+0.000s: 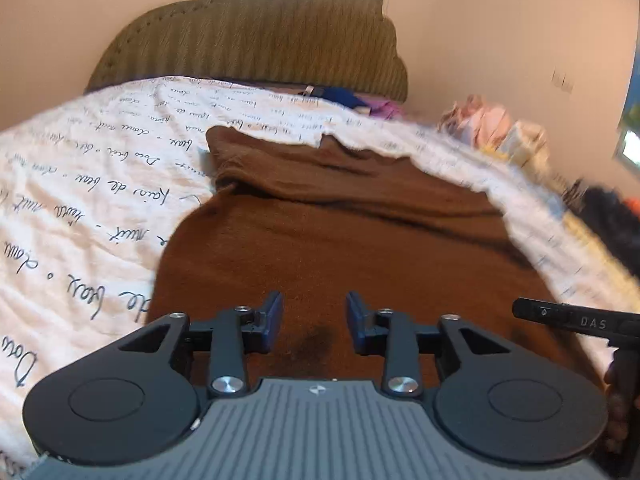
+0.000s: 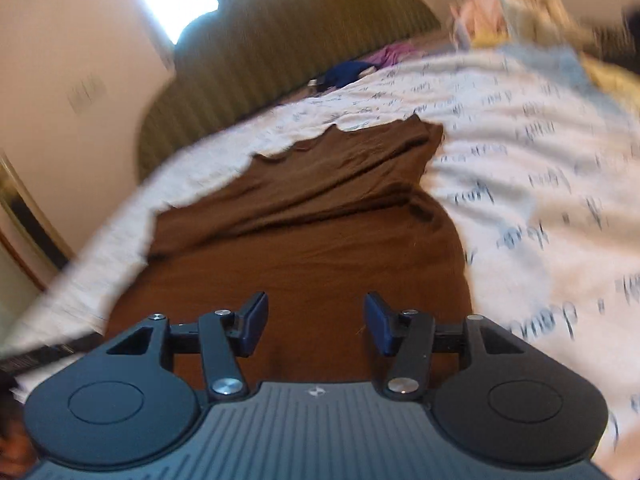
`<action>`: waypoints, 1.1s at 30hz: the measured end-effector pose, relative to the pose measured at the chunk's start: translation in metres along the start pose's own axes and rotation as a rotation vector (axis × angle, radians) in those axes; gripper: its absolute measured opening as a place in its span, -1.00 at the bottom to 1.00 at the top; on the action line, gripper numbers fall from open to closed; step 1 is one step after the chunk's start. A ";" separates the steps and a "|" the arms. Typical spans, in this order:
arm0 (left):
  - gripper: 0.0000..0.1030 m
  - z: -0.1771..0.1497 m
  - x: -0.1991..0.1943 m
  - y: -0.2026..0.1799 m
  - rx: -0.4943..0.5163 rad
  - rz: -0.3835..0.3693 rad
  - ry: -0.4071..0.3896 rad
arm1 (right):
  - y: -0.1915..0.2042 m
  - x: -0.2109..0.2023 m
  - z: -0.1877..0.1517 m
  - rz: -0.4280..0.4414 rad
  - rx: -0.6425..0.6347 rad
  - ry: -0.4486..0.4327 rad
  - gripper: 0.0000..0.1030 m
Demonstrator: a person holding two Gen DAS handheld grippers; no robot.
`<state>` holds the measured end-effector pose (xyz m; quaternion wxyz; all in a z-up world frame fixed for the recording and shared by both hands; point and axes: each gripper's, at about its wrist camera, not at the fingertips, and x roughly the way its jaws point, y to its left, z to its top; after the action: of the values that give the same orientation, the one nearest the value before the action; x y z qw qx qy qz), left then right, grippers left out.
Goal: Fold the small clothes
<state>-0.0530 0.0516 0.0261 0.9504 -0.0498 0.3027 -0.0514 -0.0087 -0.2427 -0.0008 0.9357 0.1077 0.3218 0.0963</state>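
Observation:
A brown garment (image 1: 340,232) lies spread on the bed's white sheet with handwriting print (image 1: 80,208). Its far part is folded over in creased layers. My left gripper (image 1: 314,320) is open and empty, just above the garment's near part. In the right wrist view the same brown garment (image 2: 312,240) lies ahead, and my right gripper (image 2: 316,320) is open and empty over its near edge. The right gripper's black body (image 1: 576,320) shows at the right edge of the left wrist view.
An olive padded headboard (image 1: 260,40) stands at the far end. Blue and purple clothes (image 1: 352,100) lie by the headboard. A pile of pink and yellow clothes (image 1: 496,128) sits at the bed's right side. The white printed sheet (image 2: 540,160) surrounds the garment.

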 end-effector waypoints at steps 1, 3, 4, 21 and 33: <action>0.06 -0.005 0.011 -0.004 0.052 0.028 0.037 | 0.005 0.013 -0.007 -0.056 -0.066 0.030 0.00; 0.06 -0.009 0.018 0.000 0.093 0.028 0.054 | 0.003 0.016 -0.022 -0.068 -0.142 -0.005 0.03; 0.06 -0.009 0.021 0.004 0.132 0.021 0.062 | -0.001 0.014 -0.022 -0.066 -0.141 0.002 0.03; 0.23 -0.014 0.016 -0.006 0.177 0.048 0.052 | 0.010 0.005 -0.036 -0.037 -0.154 0.016 0.67; 0.35 -0.014 0.017 -0.005 0.171 0.061 0.054 | -0.002 0.004 -0.037 -0.091 -0.156 0.008 0.74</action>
<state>-0.0473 0.0438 0.0060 0.9438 0.0420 0.3241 -0.0493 -0.0284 -0.2380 -0.0327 0.9433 0.0194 0.3218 0.0787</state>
